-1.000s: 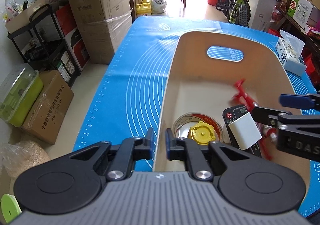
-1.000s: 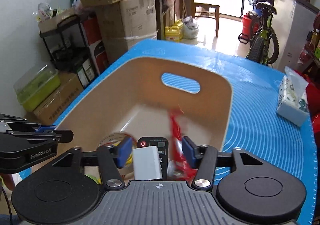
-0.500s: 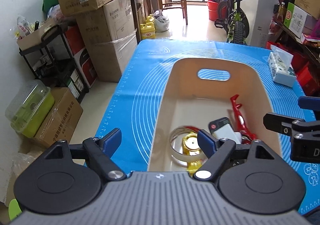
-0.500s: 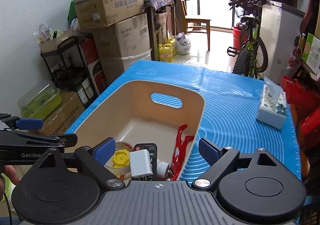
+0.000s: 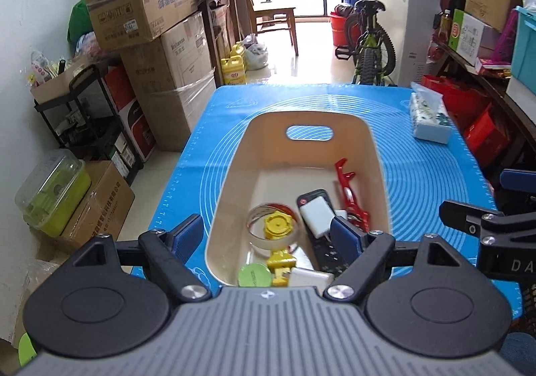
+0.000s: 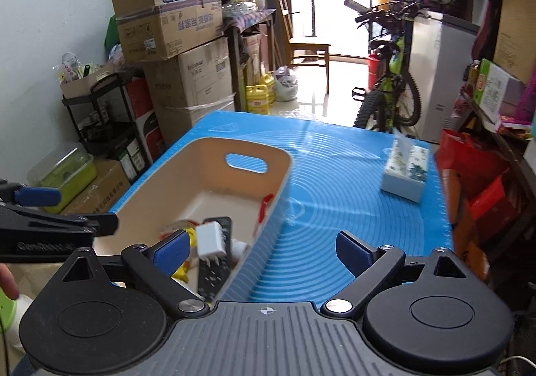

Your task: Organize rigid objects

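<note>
Both grippers have pulled up and back from the beige bin (image 5: 375, 155) since a second ago. From the left wrist, the left gripper (image 5: 266, 237) stands wide, empty, above the bin, where a black remote (image 5: 326, 250), white charger (image 5: 316, 213), tape roll (image 5: 273, 225) and red tool (image 5: 348, 195) lie. From the right wrist, the right gripper (image 6: 264, 250) is still spreading with nothing between its fingers; the bin sits left on the blue mat (image 6: 335, 181).

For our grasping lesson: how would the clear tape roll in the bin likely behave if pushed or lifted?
The tape roll looks like a stiff ring, probably light. It lies flat, so a push should slide it, not roll it. A yellow cap sits inside it and may get dragged along.
</note>
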`<state>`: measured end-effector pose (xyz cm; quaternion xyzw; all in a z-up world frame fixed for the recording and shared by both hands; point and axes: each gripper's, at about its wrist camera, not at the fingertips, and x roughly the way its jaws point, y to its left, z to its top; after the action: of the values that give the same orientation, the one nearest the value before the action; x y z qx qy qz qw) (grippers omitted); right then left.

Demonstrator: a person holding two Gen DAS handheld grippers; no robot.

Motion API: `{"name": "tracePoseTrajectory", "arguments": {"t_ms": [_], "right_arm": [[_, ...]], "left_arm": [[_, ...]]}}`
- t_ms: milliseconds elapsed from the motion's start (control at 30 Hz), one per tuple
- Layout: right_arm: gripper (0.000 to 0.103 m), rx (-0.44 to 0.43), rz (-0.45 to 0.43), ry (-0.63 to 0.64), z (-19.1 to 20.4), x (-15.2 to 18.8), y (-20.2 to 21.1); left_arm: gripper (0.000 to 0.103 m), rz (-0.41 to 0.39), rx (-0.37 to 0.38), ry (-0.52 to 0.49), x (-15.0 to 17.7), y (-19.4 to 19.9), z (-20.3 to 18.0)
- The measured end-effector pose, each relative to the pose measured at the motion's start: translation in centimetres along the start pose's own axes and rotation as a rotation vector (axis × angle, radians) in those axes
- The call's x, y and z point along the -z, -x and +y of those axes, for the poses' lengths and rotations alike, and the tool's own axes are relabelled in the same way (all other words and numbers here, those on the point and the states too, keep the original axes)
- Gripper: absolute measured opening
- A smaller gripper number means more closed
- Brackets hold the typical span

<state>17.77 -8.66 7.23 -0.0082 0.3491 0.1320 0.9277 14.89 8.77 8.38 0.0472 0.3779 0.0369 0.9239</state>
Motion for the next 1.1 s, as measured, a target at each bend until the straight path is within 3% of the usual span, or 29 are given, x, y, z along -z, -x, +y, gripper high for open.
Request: {"name": "tracePoseTrajectory", "arguments": {"t_ms": [233, 500, 1100], "right_arm": [[0.095, 0.037, -0.024, -0.018, -2.0, 2.0, 3.8], [0.095, 0.063, -0.031, -0.045, -3.8, 4.9, 7.2], [0.095, 0.104, -0.073, -0.072, -5.0, 11.6, 10.1]], "left_arm": [[0.083, -0.027, 0.004, 0.021, 1.2, 2.7, -1.9], [0.083, -0.035, 0.018, -0.020, 3.5, 4.9, -5.1], [0.083, -0.114, 0.020, -0.028, 8.9, 6.6, -8.2]]}}
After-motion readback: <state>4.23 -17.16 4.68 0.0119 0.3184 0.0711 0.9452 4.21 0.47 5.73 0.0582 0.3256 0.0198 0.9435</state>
